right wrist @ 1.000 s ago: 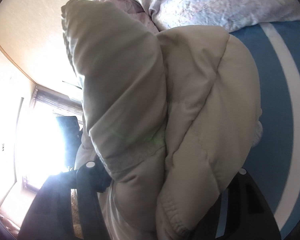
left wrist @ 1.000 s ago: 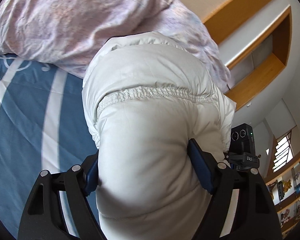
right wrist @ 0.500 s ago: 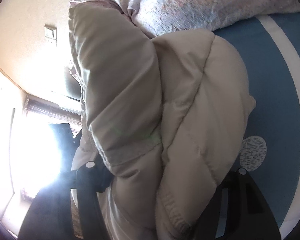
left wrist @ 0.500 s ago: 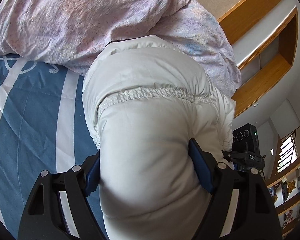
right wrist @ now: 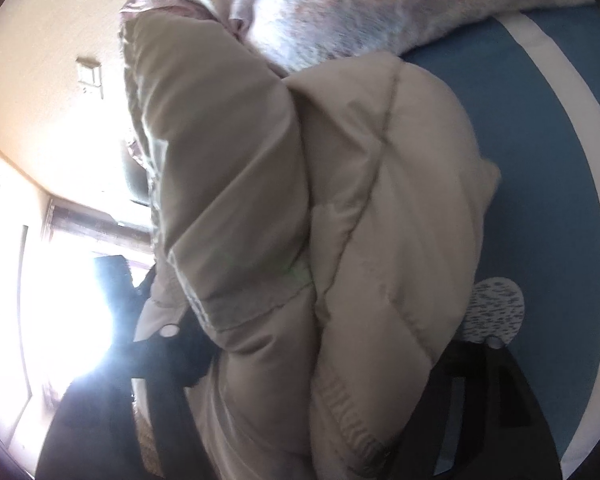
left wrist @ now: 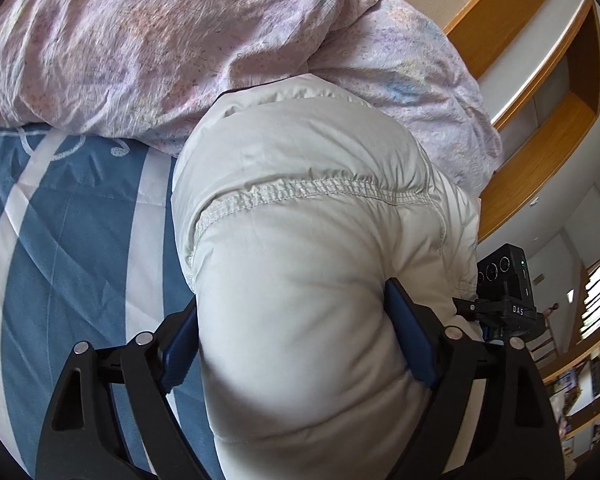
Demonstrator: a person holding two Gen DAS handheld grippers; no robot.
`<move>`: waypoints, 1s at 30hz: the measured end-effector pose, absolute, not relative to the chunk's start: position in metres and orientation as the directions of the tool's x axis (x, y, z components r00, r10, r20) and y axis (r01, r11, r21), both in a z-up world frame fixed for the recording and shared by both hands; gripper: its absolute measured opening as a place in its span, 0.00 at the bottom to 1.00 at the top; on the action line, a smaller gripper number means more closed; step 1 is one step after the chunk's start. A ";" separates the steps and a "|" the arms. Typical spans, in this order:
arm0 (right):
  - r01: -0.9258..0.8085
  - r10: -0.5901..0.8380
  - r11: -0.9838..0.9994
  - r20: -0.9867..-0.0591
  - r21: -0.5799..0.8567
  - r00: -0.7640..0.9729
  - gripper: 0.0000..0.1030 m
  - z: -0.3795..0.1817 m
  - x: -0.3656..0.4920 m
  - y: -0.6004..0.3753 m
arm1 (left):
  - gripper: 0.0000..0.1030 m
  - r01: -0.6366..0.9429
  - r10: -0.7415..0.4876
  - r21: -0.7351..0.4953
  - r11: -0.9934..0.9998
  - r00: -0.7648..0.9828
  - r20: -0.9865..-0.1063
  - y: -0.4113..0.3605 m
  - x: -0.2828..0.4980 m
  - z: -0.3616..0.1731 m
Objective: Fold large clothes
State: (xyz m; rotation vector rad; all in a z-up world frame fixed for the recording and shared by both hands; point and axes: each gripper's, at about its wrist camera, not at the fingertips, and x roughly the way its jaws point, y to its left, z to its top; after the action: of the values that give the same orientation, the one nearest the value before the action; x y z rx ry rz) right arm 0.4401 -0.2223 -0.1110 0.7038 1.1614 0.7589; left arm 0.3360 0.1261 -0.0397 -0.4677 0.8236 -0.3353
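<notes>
Puffy white jacket (left wrist: 312,240) filled the left wrist view, a thick quilted bundle with a gathered stitched seam running across its bulge. Left gripper (left wrist: 296,340) was clamped on it: its blue-padded fingers (left wrist: 410,336) stood on either side of the bundle and pressed into the padding, so the fabric swelled out between and above them. That bundle was held up over the bed (left wrist: 60,240), above the blue cover with its broad white stripes, and its far end reached toward the rumpled pink-lilac duvet (left wrist: 160,40) heaped along the bed's far edge. Off past the bed's right side, wooden shelving (left wrist: 560,92) lined the wall, and a small black camera box (left wrist: 508,280) sat just beside the right-hand finger. Over in the right wrist view, the same jacket (right wrist: 340,220) looked beige in the backlight, folded into two fat lobes with a ribbed hem band hanging low. Right gripper (right wrist: 328,360) gripped it as well: one dark finger (right wrist: 172,344) showed at the left of the bundle and the other was mostly hidden behind the fabric at the right, the padding squeezed between them. Blue bed cover (right wrist: 540,200) with a white stripe curved along the right, a speckled pale patch (right wrist: 496,308) sat on it just beside the jacket, and the duvet (right wrist: 360,8) lay blurred across the top. Bright window glare (right wrist: 60,300) washed out the left.
</notes>
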 end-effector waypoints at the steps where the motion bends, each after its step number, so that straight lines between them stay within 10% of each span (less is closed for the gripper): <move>1: -0.152 0.810 0.578 -0.539 0.802 0.232 0.76 -0.111 0.439 -0.224 | 0.86 0.101 -0.442 -0.502 0.859 0.642 -0.627 0.124 0.336 -0.037; 14: -0.145 0.492 0.829 -0.580 0.540 0.649 0.82 -0.010 0.377 -0.260 | 0.91 0.073 -0.146 -0.140 0.987 0.756 -0.638 0.087 0.305 0.014; 20: -0.178 0.498 0.848 -0.635 0.499 0.590 0.60 -0.017 0.390 -0.221 | 0.91 0.107 -0.134 -0.082 0.991 0.764 -0.630 0.069 0.290 0.025; 23: -0.192 0.505 0.849 -0.647 0.493 0.571 0.29 -0.024 0.388 -0.211 | 0.91 0.120 -0.121 -0.043 0.992 0.770 -0.627 0.060 0.282 0.027; 30: -0.158 0.417 0.900 -0.698 0.406 0.582 0.22 -0.038 0.389 -0.207 | 0.91 0.123 -0.086 0.015 0.992 0.773 -0.628 0.049 0.274 0.028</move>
State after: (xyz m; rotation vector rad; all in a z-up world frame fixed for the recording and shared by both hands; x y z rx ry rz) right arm 0.3894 -0.2073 -0.0376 0.3163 0.8907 0.3423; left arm 0.2736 0.0486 0.0279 0.0565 0.6777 -0.1137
